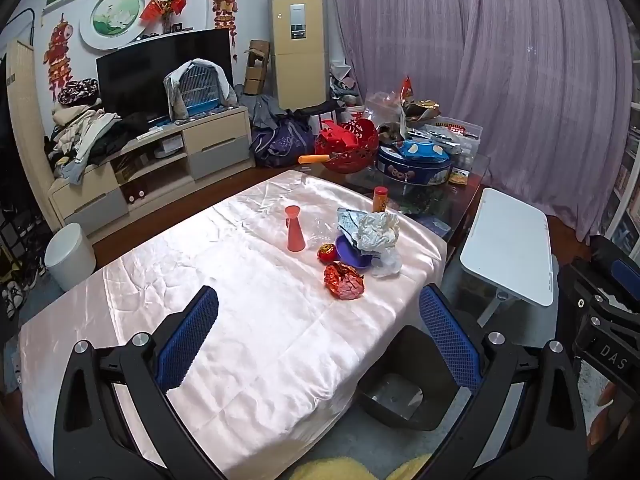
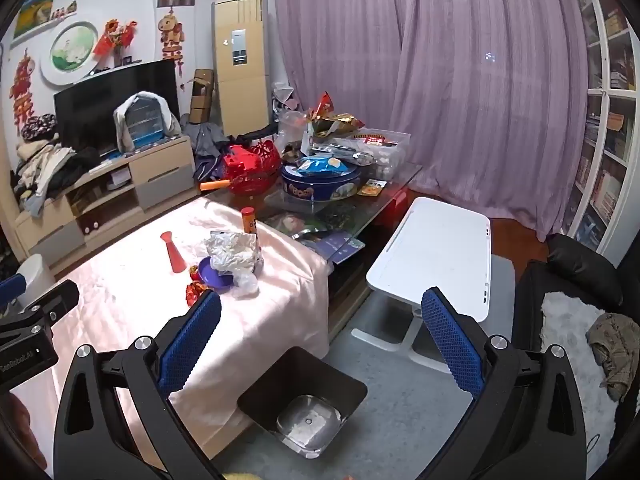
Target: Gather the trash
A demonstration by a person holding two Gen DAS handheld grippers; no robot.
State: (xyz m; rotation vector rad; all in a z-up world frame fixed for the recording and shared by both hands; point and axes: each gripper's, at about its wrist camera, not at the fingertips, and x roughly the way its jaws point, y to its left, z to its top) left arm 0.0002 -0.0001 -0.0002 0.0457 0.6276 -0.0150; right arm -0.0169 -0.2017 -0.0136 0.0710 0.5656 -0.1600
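Observation:
On the pink-clothed table (image 1: 240, 320) lies a crumpled red foil wrapper (image 1: 344, 281), a crumpled silver wrapper (image 1: 370, 229) over a purple dish (image 1: 350, 254), a clear plastic bag (image 1: 387, 263) and a small red ball (image 1: 327, 251). A black trash bin (image 1: 400, 392) stands on the floor by the table's right edge; it also shows in the right wrist view (image 2: 304, 396), with a shiny bottom. My left gripper (image 1: 318, 332) is open and empty above the table's near part. My right gripper (image 2: 320, 336) is open and empty above the bin. The silver wrapper (image 2: 236, 254) shows there too.
A red cone-shaped cup (image 1: 295, 230) and an orange tube (image 1: 380, 199) stand on the table. A cluttered glass table with a blue tin (image 1: 414, 164) and red basket (image 1: 348, 146) lies beyond. A white folding desk (image 2: 436, 256) stands to the right, a white bin (image 1: 70, 256) to the left.

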